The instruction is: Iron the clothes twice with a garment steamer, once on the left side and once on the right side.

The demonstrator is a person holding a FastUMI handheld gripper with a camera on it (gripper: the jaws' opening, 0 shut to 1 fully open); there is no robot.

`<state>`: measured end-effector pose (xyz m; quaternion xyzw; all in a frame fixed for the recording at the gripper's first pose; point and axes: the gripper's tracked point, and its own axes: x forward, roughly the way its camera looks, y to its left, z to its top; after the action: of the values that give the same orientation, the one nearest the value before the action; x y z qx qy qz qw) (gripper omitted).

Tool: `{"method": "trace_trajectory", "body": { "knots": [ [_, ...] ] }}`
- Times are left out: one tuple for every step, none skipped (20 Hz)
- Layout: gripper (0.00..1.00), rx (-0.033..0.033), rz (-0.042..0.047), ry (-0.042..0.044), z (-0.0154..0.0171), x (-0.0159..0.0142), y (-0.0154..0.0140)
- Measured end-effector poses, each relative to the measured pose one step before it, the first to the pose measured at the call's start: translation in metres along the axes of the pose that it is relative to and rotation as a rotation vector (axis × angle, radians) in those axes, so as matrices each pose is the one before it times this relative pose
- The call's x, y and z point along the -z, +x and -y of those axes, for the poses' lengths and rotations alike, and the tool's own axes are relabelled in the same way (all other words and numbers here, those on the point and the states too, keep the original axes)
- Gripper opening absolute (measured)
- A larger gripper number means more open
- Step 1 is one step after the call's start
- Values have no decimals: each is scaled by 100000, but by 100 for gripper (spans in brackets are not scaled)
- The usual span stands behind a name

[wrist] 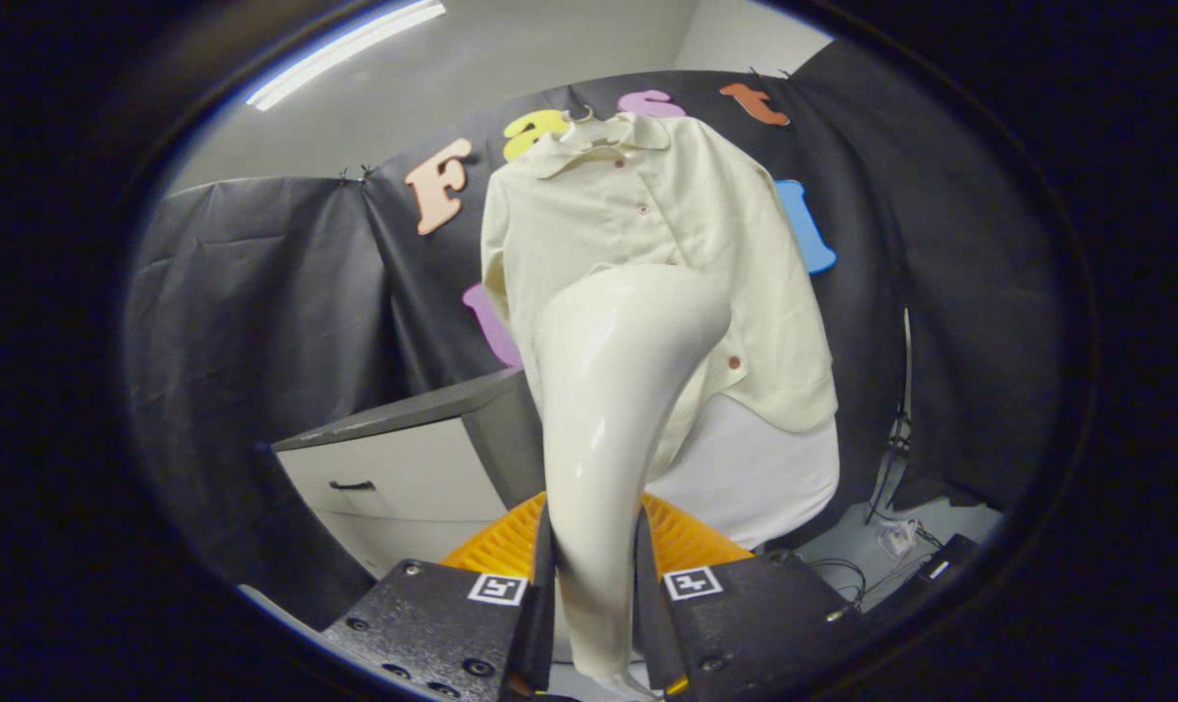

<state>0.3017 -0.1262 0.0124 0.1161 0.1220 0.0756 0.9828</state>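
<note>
Booth wall (257,292); one shirt (647,253), one steamer (608,409) clamped in hand-held gripper (594,585).

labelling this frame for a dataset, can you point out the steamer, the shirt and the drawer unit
steamer (613,390): gripper view, on its glossy neck, above where the tongs (594,595) clamp the handle.
shirt (647,210): gripper view, on the chest by the button row, hanging beyond the steamer.
drawer unit (384,473): gripper view, on the drawer front near its handle.
</note>
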Motion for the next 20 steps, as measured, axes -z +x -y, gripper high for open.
{"method": "trace_trajectory", "body": {
  "knots": [
    [37, -482, 2604, 730, -1290, -466, -461],
    [36, -186, 3498, 150, -1243, -448, -332],
    [36, 88, 2478, -338, -995, -240, -310],
    [36, 28, 3261, -544, -1005, -385, -354],
    [36, 474, 2577, -357, -862, -398, -413],
    [36, 614, 1531, 258, -705, -318, -186],
    [36, 947, 914, -641, -660, -58, -61],
    [36, 1220, 113, -431, -407, -239, 11],
    [36, 592, 1159, -834, -594, -326, -393],
    [36, 50, 365, -1099, -824, -311, -20],
    [36, 768, 1685, -1042, -625, -345, -29],
    [36, 801, 801, -593, -464, -462, 32],
    [36, 1013, 1131, 779, -474, -466, -71],
    [36, 335, 1693, 542, -656, -809, -13],
    [36, 505, 937, 25, -526, -627, 6],
    [36, 125, 2016, -226, -543, -1048, 51],
    [36, -602, 1729, -634, -831, -850, -38],
    [36, 122, 1812, -631, -504, -908, 172],
    [36, 426, 1253, -1031, -413, -694, 106],
    [36, 108, 2237, -1235, -594, -1024, 111]
  ]
}}
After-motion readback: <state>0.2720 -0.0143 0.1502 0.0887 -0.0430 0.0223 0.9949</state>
